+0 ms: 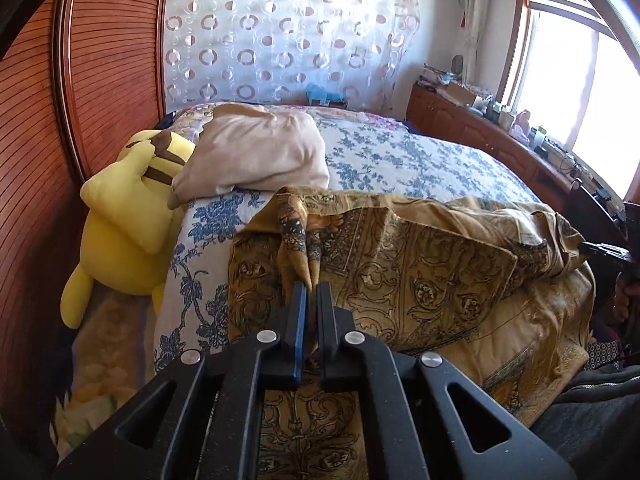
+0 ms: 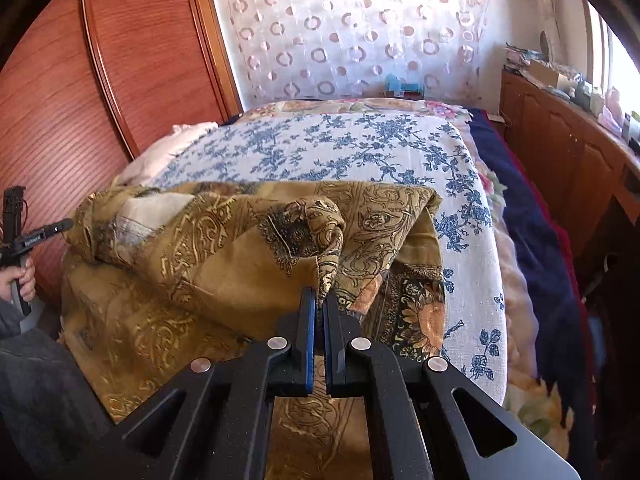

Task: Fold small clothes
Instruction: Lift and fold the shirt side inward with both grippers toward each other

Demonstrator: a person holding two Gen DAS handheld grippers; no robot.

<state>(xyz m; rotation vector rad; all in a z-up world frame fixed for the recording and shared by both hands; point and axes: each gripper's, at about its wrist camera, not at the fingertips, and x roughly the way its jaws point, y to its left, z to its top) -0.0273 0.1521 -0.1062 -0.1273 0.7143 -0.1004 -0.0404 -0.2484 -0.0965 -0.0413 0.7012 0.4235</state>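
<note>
- One bed (image 1: pixel 400 152), the largest item, carries a blue-flowered coverlet (image 2: pixel 340 148); we work at its near end.
- One gold patterned cloth (image 1: pixel 420 280), the task's piece, lies spread and rumpled across the near part of the bed, with a raised fold running side to side between our two tongs.
- One yellow plush toy (image 1: pixel 132 216) leans at the bed's left edge, touching a pale pillow (image 1: pixel 260 152); both sit clear of the cloth.
- One left gripper (image 1: pixel 312 288): we hold its jaws closed on a pinched, twisted corner of the cloth, lifted a little off the layer below.
- One right gripper (image 2: pixel 322 300): jaws likewise clamped on a pinched point of cloth at the opposite end, the fabric tenting up behind it.
- Step in hand, as we judge it: a fold is under way, both corners taken up and the edge drawn over the cloth's lower part.
- Next move, by our reckoning: carry both corners together at even height, lay them on the matching edge, and release only once the fold lies flat, since slack in the middle may bunch.
</note>
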